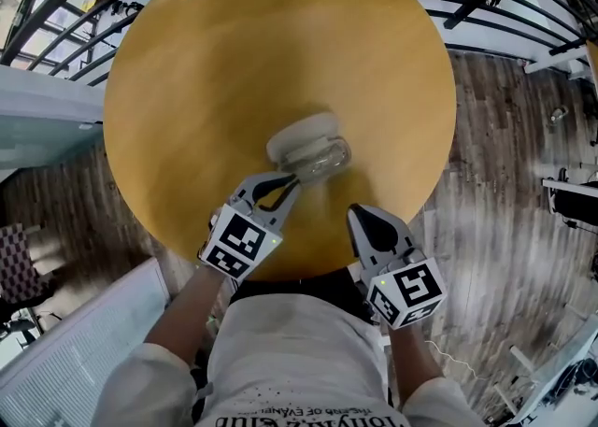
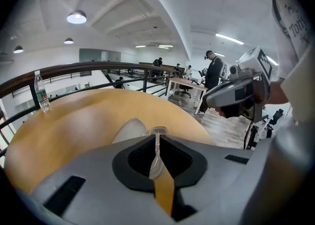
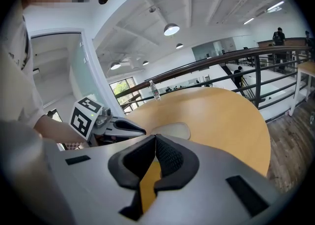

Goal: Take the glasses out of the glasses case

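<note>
Clear glasses [image 1: 324,158] are gripped by one thin arm between the closed jaws of the left tool [image 1: 295,179], at the near side of the pale glasses case [image 1: 301,134] on the wooden surface [image 1: 206,89]. The right tool [image 1: 361,217] is held closed and empty at the near right edge.

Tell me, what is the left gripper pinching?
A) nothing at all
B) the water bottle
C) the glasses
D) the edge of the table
C: in the left gripper view, the left gripper has its jaws closed on a thin clear arm of the glasses, while the bottle stands far off near the table edge.
</note>
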Demonstrator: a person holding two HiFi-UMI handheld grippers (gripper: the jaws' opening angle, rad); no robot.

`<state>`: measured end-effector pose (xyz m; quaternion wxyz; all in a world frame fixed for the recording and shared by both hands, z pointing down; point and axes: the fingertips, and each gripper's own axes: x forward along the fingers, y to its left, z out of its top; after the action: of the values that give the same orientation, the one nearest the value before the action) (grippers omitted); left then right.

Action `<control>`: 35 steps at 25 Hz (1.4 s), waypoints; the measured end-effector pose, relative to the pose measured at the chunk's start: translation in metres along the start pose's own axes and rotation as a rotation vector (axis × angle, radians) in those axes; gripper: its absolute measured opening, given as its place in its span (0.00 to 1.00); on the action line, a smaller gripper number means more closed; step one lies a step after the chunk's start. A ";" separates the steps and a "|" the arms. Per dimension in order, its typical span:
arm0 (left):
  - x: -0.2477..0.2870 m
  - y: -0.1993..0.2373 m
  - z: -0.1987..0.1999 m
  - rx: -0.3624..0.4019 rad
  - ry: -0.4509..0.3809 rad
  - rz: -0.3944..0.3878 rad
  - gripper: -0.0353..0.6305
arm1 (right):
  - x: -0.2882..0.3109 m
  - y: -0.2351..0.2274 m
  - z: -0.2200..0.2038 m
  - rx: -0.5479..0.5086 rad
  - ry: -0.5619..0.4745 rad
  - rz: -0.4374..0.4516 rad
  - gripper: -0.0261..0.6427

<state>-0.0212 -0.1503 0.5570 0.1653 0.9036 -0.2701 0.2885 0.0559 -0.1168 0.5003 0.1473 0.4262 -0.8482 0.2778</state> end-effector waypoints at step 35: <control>0.069 0.019 -0.059 0.105 0.283 -0.178 0.18 | 0.013 -0.034 -0.021 0.086 0.068 -0.028 0.08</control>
<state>-0.0104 -0.1661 0.6475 0.1792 0.8816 -0.1478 0.4109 0.0759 -0.1292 0.5357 0.1612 0.4343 -0.8239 0.3264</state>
